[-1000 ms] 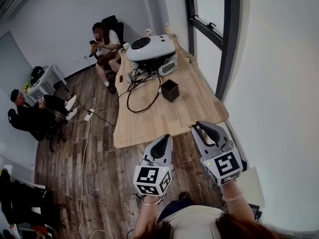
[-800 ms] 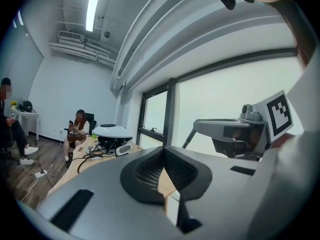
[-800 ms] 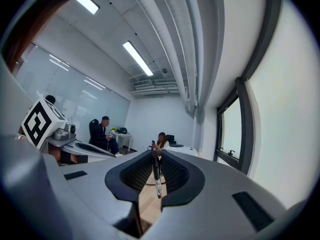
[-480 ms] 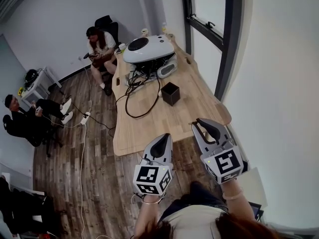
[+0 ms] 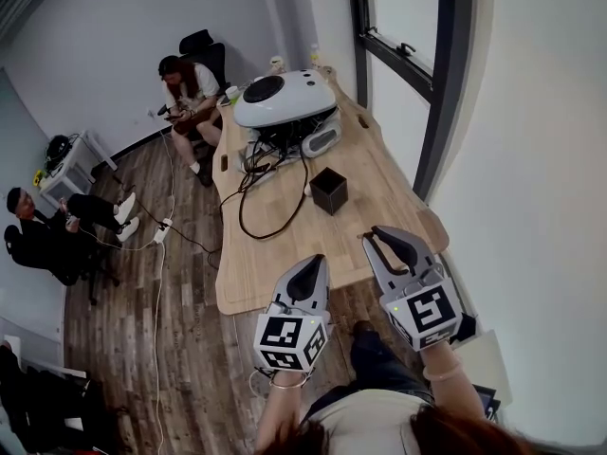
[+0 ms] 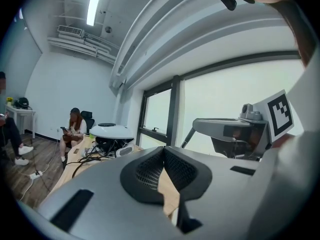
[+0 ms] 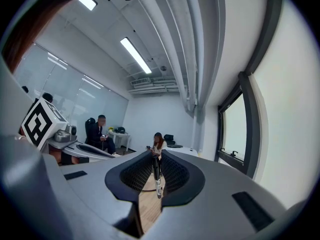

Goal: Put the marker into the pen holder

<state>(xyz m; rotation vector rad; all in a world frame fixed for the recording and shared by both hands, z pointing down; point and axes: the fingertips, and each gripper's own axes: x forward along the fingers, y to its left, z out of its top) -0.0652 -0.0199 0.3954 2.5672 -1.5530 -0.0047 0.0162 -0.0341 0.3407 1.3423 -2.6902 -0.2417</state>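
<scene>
The black square pen holder [image 5: 328, 191] stands in the middle of the long wooden table [image 5: 285, 246]. Both grippers hover over the table's near end, well short of the holder. My right gripper [image 5: 391, 240] is shut on a thin dark marker [image 7: 156, 176], which stands upright between the pads with its pale tip downward in the right gripper view. The left gripper [image 5: 308, 265] is beside it on the left, shut with nothing held; its pads [image 6: 150, 169] meet at the top in the left gripper view.
A white domed device [image 5: 278, 99] and a tangle of black cables [image 5: 261, 173] fill the table's far half. One person [image 5: 185, 88] sits at the far end, another [image 5: 43, 230] at the left wall. A window wall [image 5: 417, 83] runs along the right.
The view has shifted toward the table: its near edge now lies under the gripper tips. Both grippers keep their pose and grip.
</scene>
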